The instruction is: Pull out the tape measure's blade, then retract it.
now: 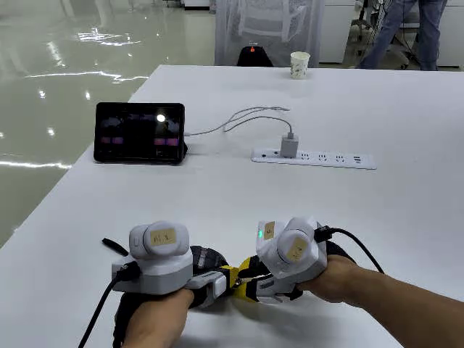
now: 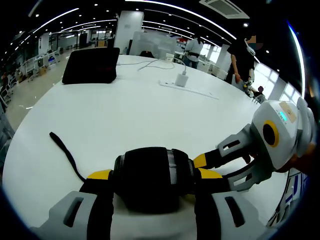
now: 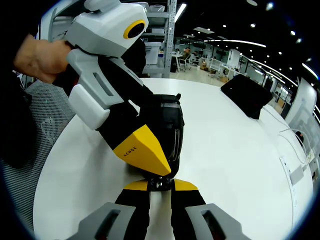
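The left gripper (image 2: 155,174) has its yellow-tipped jaws clamped on either side of the tape measure (image 2: 152,178), a squat black case that rests on the white bench (image 1: 217,196). The right gripper (image 3: 161,186) meets it head-on. Its own yellow tips are drawn almost together and pinch a small dark tab (image 3: 160,183) at the case's lower edge. No length of blade can be seen between the tab and the case.

In the head view the two grippers sit tip to tip near the near edge of the bench, roughly midway along it, each held in a hand. A thin black strap (image 2: 62,152) trails from the case across the bench top toward the left edge. A dark lead hangs from the back of each gripper.

Further out, a dark tablet (image 1: 139,133) stands propped near the left edge. A pale cable (image 1: 246,118) runs from it in loose loops to a white charger (image 1: 289,146), which is plugged into a white power strip (image 1: 326,157) lying flat toward the middle of the bench.

At the far edge stands the one container, a paper cup (image 1: 299,64), upright and well apart from everything else. Its inside cannot be seen, so what it holds cannot be told.
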### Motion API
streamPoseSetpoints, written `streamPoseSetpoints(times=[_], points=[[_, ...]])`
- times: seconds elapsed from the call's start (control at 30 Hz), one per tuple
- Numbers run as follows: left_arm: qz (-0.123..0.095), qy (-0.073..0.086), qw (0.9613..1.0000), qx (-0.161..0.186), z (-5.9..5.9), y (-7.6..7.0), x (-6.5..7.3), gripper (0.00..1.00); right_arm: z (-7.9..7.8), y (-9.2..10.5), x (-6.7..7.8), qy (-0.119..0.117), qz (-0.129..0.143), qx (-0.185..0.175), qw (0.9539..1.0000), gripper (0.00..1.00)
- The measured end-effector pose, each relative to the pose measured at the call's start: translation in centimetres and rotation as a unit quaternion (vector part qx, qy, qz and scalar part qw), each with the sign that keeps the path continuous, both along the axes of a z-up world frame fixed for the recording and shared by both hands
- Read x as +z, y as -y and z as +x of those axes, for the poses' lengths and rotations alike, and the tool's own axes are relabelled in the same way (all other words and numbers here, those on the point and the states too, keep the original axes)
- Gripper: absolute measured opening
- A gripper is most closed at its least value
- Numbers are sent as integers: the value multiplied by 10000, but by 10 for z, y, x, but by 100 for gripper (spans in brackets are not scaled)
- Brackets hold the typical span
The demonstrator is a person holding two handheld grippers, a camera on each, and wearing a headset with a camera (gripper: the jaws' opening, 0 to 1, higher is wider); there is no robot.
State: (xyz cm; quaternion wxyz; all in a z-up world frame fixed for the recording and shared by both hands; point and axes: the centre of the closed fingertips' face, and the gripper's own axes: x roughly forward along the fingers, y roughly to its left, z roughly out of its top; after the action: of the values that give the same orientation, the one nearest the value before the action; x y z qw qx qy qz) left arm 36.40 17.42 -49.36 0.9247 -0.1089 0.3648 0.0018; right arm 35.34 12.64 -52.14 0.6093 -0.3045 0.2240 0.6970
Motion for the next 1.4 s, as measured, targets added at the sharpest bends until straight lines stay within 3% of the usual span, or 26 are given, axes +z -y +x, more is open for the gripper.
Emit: streamPoseSetpoints(times=[0.47,0.73,1.07,1.4], points=[[64,-80,9999,-77,-2,-1,0,62,-1,3,1,-103,10,-179,9998,13],[202,-121,9994,-234,-10,-2,2,62,-2,10,4,-118,37,-330,9994,18],[432,-3,9977,-520,-19,-4,12,65,-1,25,10,-163,52,-608,9980,29],[498,131,9955,-792,-26,-1,18,71,0,47,17,-174,124,-990,9949,37]])
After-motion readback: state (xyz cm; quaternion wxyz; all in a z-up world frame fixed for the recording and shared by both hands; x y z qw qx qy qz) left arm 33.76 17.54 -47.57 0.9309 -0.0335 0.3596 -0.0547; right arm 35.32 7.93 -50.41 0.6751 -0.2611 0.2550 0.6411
